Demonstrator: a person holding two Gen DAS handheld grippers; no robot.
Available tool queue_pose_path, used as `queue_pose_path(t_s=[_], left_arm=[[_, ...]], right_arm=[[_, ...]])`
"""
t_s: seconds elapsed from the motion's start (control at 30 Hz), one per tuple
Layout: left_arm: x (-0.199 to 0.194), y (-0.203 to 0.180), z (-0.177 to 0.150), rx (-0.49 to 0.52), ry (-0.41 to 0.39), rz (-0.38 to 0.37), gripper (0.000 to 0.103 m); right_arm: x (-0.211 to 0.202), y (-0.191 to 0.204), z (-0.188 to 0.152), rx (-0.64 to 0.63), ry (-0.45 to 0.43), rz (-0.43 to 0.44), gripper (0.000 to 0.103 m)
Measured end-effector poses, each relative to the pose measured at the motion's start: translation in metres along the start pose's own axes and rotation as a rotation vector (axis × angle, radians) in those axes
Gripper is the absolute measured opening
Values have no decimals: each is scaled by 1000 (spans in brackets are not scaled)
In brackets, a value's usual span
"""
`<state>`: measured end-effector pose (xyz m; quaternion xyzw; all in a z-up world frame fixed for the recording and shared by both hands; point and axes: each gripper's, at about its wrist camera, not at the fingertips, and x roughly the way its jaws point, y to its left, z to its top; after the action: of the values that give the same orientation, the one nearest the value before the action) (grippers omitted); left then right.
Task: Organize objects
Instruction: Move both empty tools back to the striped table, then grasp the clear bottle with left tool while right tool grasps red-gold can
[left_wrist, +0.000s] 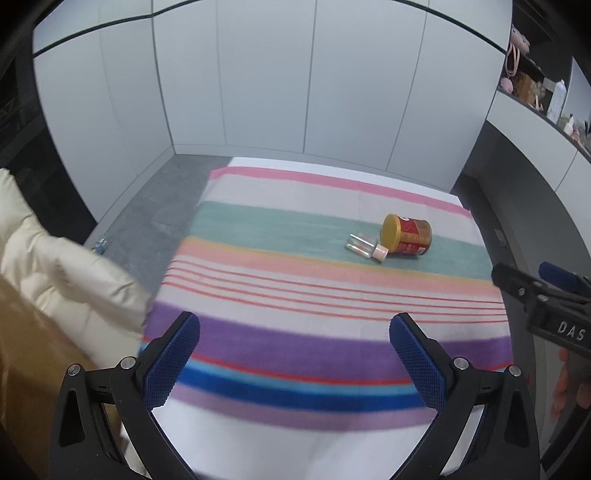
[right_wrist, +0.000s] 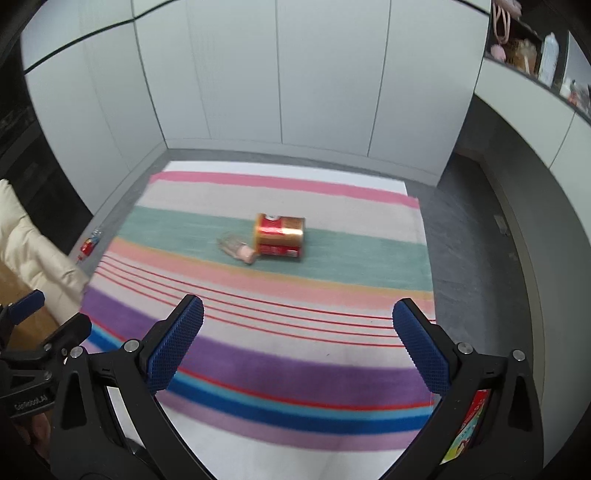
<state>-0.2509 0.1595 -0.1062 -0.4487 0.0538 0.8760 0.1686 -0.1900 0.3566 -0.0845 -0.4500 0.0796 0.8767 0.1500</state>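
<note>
White cabinet doors (right_wrist: 325, 74) all round, grey floor (right_wrist: 480, 258) underneath. Hovering both over the near stripes: left gripper (left_wrist: 294, 360) and right gripper (right_wrist: 297, 345), jaws apart on each, gripping nothing. Further out, lying on the teal band of the striped rug (right_wrist: 258, 347): red-gold can (right_wrist: 280, 235) on its side, long axis running across, and small clear bottle (right_wrist: 236, 248) touching it, pink cap toward the can. Sitting dead ahead of the right one, up-right of the left, so probably reaching with the right.
</note>
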Motion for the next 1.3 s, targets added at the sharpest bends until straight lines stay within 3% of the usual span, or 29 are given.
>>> queue_pose_path(t_s=[0.27, 0.63, 0.77, 0.93, 1.2, 1.23, 1.3], left_arm=[[71, -24, 14, 63, 22, -35, 102], [145, -22, 20, 101, 62, -33, 102], [161, -22, 21, 89, 75, -48, 102], [172, -39, 25, 119, 65, -98, 103], [198, -84, 39, 219, 52, -121, 102], [202, -87, 41, 222, 54, -125, 99], [207, -92, 44, 236, 51, -114, 85]], right_arm=[[78, -7, 9, -7, 49, 4, 103], [163, 16, 27, -7, 50, 46, 101], [185, 21, 33, -13, 54, 47, 91], [189, 16, 38, -26, 15, 80, 64], [180, -28, 26, 18, -9, 19, 64], [180, -32, 25, 23, -7, 19, 64], [179, -41, 22, 37, 1, 21, 64]])
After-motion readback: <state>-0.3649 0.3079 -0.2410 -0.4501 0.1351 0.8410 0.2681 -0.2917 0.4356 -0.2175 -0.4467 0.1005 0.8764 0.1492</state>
